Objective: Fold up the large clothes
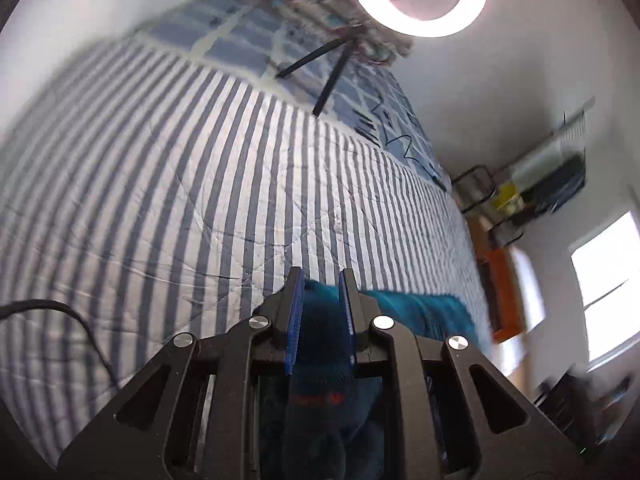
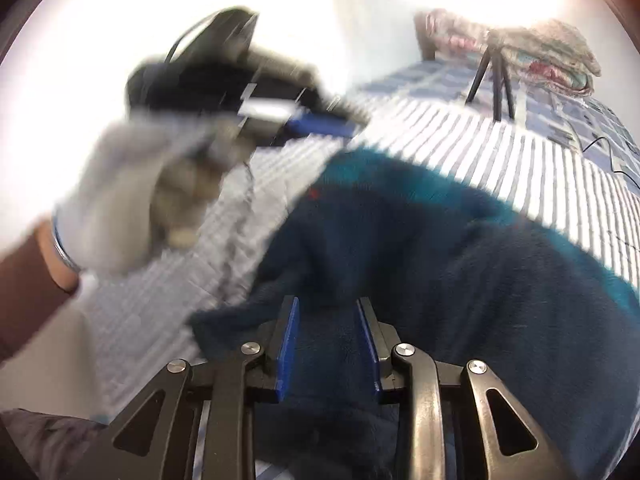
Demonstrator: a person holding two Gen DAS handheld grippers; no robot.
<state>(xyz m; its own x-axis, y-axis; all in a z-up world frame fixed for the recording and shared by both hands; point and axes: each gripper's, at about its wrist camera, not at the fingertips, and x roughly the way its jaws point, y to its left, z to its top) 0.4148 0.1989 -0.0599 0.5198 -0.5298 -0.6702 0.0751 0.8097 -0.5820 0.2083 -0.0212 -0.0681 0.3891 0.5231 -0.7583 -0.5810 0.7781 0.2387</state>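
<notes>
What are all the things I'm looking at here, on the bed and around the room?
teal garment: one, dark teal fleece, spread on the bed, gripped by both tools
striped bedcover: one, grey and white, over the bed
patterned blue quilt: one, blue and white, far end of the bed
folded blankets: one stack, pink and pale, on the quilt
tripod: one, black, legs standing on the quilt
ring light: one, white, lit, atop the tripod
window: one, bright, right wall
gloved hand: one, grey glove, holding the left tool
left tool: black, blue pads, shut on the garment
right tool: black, blue pads, gripping the garment
</notes>
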